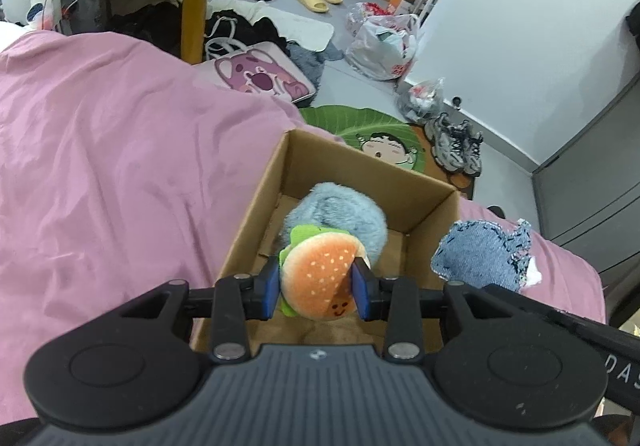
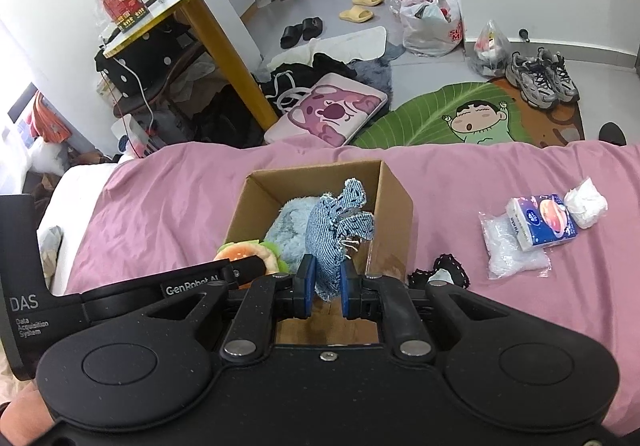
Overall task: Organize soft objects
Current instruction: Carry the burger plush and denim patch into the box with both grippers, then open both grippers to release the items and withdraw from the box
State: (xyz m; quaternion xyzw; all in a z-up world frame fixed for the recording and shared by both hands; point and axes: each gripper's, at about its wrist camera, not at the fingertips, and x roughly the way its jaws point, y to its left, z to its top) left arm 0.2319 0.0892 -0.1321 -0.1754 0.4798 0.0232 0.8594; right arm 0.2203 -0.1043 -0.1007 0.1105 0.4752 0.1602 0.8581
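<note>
My left gripper (image 1: 316,288) has its fingers clamped on the burger plush (image 1: 320,278) above the cardboard box (image 1: 256,222) on the pink bed (image 1: 100,166). My right gripper (image 2: 325,286) pinches the denim toy (image 2: 332,230) over the box, where a blue fluffy plush (image 2: 288,230) lies.

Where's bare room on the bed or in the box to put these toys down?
Bare pink bedding spreads left of the box. Inside, only the floor strip along its left wall is free; the blue plush fills the rest. Right of the box it's crowded: tissue pack, plastic bag.
</note>
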